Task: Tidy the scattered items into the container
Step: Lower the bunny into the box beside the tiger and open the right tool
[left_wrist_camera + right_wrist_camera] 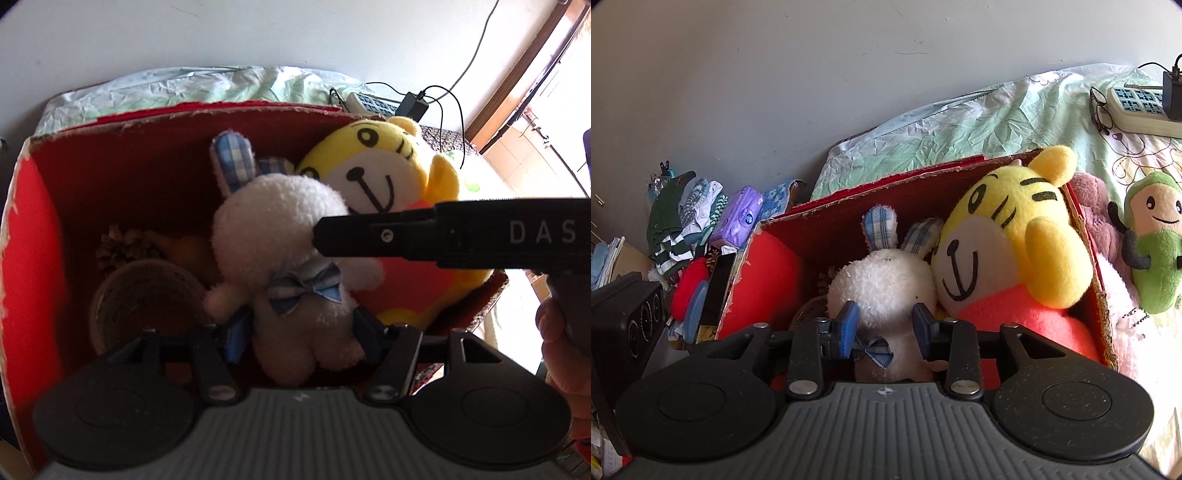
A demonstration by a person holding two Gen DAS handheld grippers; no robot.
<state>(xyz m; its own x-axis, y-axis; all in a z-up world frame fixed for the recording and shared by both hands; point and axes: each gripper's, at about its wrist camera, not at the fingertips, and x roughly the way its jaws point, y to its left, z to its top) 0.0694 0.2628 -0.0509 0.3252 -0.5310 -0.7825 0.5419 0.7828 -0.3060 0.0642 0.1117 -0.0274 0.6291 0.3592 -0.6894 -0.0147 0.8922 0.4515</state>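
Note:
A red cardboard box (33,229) (886,173) stands on the bed. In it lie a white plush bunny (273,221) (882,280) with blue checked ears and bow, a yellow tiger plush (373,173) (1008,229), a pine cone (122,247) and a tape roll (147,295). My left gripper (301,334) is over the box, its fingers open on either side of the bunny's lower body. My right gripper (885,325) flanks the bunny's neck, pads apart and close to the fur; one of its fingers (369,236) reaches in from the right. A green plush (1156,240) lies on the bed outside the box.
A mauve and pink plush (1097,218) sits against the box's right wall. A power strip (1137,107) and glasses (1100,110) lie at the bed's far right. Left of the box are folded clothes (687,218), a purple tissue pack (742,214) and a black speaker (624,317).

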